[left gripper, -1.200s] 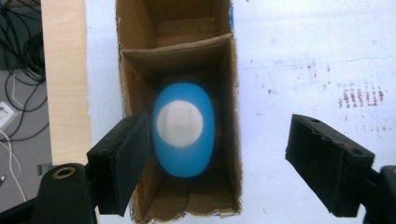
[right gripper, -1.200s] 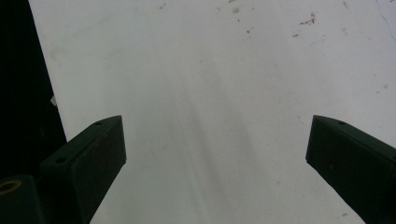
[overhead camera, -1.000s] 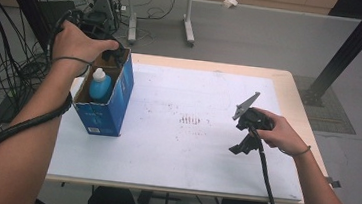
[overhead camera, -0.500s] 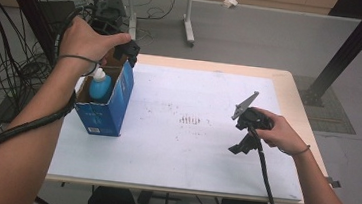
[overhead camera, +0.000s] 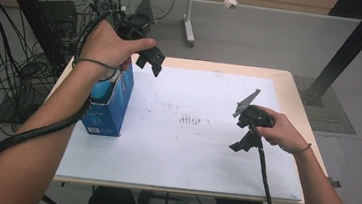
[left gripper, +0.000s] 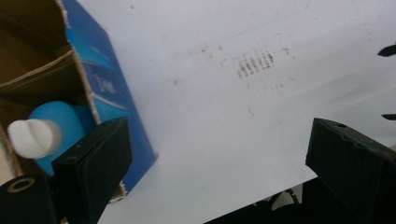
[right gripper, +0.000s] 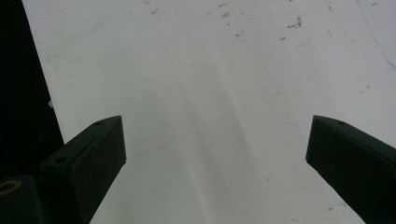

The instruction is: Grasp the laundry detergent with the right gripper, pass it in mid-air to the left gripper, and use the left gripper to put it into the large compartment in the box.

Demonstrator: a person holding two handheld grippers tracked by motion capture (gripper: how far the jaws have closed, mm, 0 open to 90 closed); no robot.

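Note:
An open blue cardboard box (overhead camera: 110, 108) stands at the table's left side, and a blue bottle with a white cap (left gripper: 35, 137) stands upright inside it. My left gripper (overhead camera: 151, 64) hangs in the air just right of the box's top. Its jaws have just been opening and now stand wide apart (left gripper: 219, 128) with nothing between them. My right gripper (overhead camera: 239, 142) is held low over the white sheet at the right, pointing down. It is open too (right gripper: 217, 123), with bare sheet showing between its jaws.
A white sheet (overhead camera: 189, 153) covers most of the tabletop, with faint reddish marks (overhead camera: 190, 119) near its middle. Bundles of black cables (overhead camera: 16, 66) lie on the floor to the left. Another table's legs (overhead camera: 189, 25) stand behind.
My left gripper has come up off the bottle in the box and moved right, its jaws now wider. The bottle stays in the box. The right hand has not moved.

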